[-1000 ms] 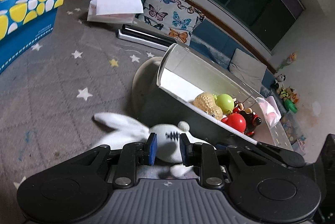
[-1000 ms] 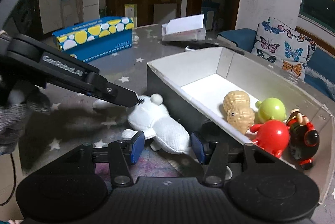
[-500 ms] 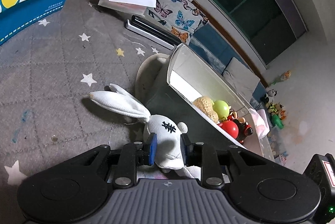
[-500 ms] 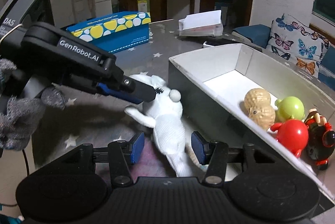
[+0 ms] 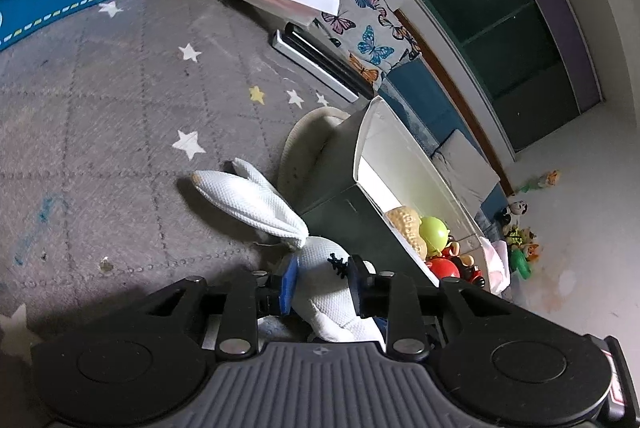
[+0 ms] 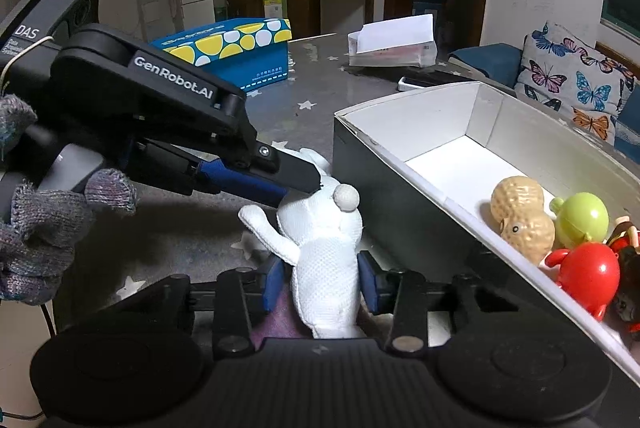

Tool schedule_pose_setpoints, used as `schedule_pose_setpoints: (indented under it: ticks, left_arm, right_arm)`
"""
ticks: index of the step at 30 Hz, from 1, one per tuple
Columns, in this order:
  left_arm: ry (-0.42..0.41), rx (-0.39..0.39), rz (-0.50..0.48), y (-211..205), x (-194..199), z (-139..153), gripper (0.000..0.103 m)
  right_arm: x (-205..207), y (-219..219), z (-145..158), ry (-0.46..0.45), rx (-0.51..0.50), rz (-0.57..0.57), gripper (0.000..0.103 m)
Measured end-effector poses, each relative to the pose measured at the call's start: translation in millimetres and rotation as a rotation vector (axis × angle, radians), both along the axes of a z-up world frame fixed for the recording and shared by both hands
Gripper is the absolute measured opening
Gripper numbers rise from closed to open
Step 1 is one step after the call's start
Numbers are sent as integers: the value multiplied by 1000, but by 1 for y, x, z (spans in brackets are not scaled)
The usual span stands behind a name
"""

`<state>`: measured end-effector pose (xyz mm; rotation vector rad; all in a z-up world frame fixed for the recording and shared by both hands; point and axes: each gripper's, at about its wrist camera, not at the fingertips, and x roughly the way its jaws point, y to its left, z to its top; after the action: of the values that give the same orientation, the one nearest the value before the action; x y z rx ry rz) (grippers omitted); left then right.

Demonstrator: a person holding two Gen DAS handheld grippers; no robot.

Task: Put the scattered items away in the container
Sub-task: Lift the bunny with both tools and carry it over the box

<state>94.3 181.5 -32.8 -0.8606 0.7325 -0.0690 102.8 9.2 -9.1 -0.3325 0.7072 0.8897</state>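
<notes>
A: Nearest, the left tongs (image 5: 322, 278) pinch the white rabbit (image 5: 320, 268) at its head; the right tongs (image 6: 321, 282) bracket its body, pads at its flanks. Gripping or merely touching, I can't tell.

B: Where's the rabbit?

A: On the counter (image 5: 100, 100), just beside the container (image 6: 452, 132), outside its wall.

B: Risks?

A: Soft cloth could slip from a head-only pinch, I reckon. Or the dangling legs snag the rim, shoving the container. Beyond lie the peanut toy (image 6: 520, 216) and red figure (image 6: 588, 272).
</notes>
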Motion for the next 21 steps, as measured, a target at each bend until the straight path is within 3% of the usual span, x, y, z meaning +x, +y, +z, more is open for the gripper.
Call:
schedule_pose_setpoints:
  ticks: [11,21]
  left_arm:
    - [-42,20,-16,-7,-20,7,28]
    - [-176,73,-61,-33,-25,61,27]
  right_arm:
    - [-21,-10,7,-10,43,5,30]
    - [-38,-37,45,-96,124,-24,29]
